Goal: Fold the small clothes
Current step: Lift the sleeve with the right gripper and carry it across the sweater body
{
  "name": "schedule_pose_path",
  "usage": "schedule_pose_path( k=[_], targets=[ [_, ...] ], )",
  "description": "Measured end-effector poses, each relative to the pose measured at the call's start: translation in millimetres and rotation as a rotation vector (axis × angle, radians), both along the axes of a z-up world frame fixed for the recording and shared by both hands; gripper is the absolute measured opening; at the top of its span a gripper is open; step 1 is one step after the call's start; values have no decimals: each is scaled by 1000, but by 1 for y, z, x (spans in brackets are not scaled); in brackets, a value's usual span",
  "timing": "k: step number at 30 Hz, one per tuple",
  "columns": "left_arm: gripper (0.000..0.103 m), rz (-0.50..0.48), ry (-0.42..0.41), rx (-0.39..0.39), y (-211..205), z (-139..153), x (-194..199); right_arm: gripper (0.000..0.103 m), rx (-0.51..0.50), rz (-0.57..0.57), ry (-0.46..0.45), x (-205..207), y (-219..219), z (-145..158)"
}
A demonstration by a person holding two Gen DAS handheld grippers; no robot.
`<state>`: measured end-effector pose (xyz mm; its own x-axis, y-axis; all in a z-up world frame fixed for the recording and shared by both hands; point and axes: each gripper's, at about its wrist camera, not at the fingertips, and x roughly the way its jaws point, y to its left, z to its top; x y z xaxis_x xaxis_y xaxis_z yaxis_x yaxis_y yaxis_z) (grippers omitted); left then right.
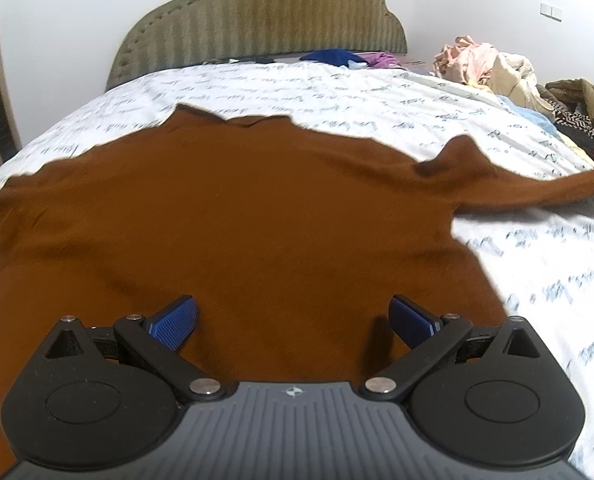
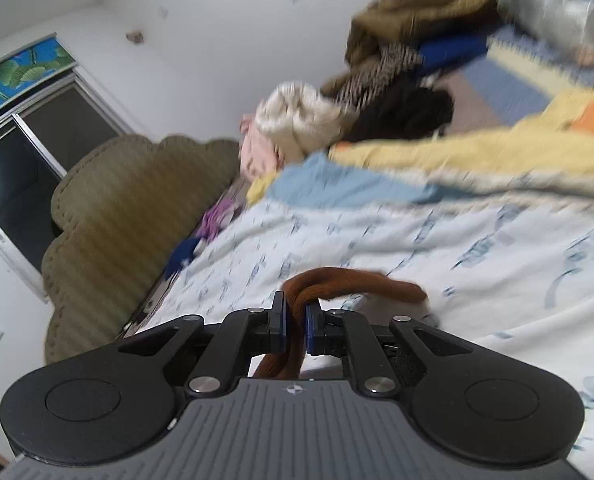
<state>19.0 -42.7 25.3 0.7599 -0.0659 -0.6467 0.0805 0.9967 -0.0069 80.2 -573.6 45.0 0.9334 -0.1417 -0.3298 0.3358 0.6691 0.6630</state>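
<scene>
1. Our left gripper hangs with its blue-padded fingers spread wide over the rust-brown knitted sweater, gripping nothing.
2. We see the sweater spread flat on the white bedsheet with grey script print, sleeves out to both sides.
3. Our right gripper is clamped on a bunched sleeve end.
4. We see a heap of mixed clothes near the padded olive headboard.

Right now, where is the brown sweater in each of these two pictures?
Left wrist view: the sweater lies spread flat across the middle, sleeves out to both sides, on the bed.
Right wrist view: only a bunched sleeve shows, low centre, pinched in the right hand-held gripper.
Shared landmark: the olive scalloped headboard.
</scene>
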Motion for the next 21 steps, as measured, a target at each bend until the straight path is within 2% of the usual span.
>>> schedule_pose_path(
  k=[2,7,12,15,17,19,21],
  targets=[
    [103,-25,0,3,-15,8,17,14,-54,-10,20,-11,4,4],
    [103,-111,-21,22,-68,25,82,14,-156,-88,150,-33,19,-3],
    [103,-141,-19,76,-122,20,142,14,-150,-122,199,-56,21,-20],
    [103,-151,67,89,-141,0,171,14,-115,-118,205,-67,17,-26],
    [103,-132,135,56,-143,-14,187,14,-67,-120,204,-75,12,-32],
    [103,-109,129,21,-141,-18,191,14,-64,-138,203,-87,12,-35],
    [103,-127,114,-10,-142,-15,193,14,-112,-176,197,-102,16,-31]
  ],
)
